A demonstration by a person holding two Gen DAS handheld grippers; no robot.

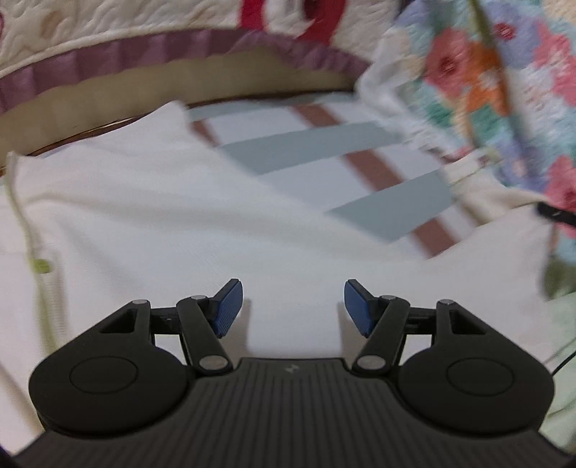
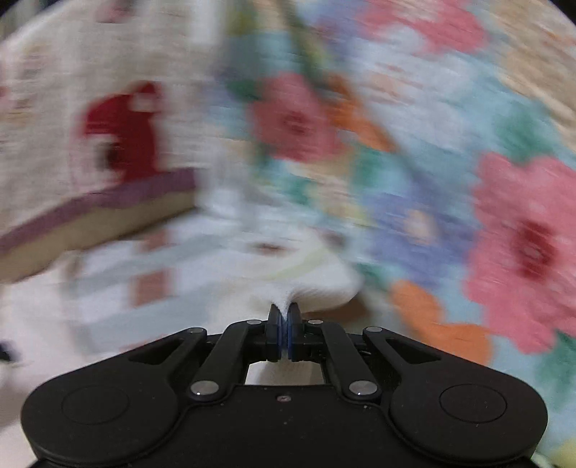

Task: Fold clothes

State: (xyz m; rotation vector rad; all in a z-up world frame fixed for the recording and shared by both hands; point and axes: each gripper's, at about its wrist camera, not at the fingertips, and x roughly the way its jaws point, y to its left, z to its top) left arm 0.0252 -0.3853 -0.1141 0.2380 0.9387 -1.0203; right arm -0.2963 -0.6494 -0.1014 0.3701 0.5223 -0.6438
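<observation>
Floral cloth (image 2: 450, 172): biggest thing in sight. Pink, orange, blue and green flowers on a pale ground. Fills the right and upper part of the right wrist view, badly smeared by blur. In the left wrist view it hangs down the right edge.

White garment (image 1: 151, 216): the piece being folded. Spread flat across the lower and middle part of the left wrist view, directly under the open gripper. A pale green seam line runs down its left side. One edge is gathered into a small peak at the right gripper's tips.

Quilted cover (image 1: 118, 21): cream, with red motifs and a mauve ruffled band along its lower edge, a tan strip beneath that. Lies across the far side, beyond the garment.

Striped sheet (image 1: 324, 151): grey-blue and white bands crossed by brown stripes. Shows between the white garment and the floral cloth.

Left gripper (image 1: 293, 306): black frame, blue pads (image 1: 226, 309). Fingers spread well apart, nothing between them; only white fabric seen below the gap. Whether the tips touch the cloth, cannot tell.

Right gripper (image 2: 284, 325): fingers pressed together, pinching a bunched fold of the white garment, which fans out beyond the tips.
</observation>
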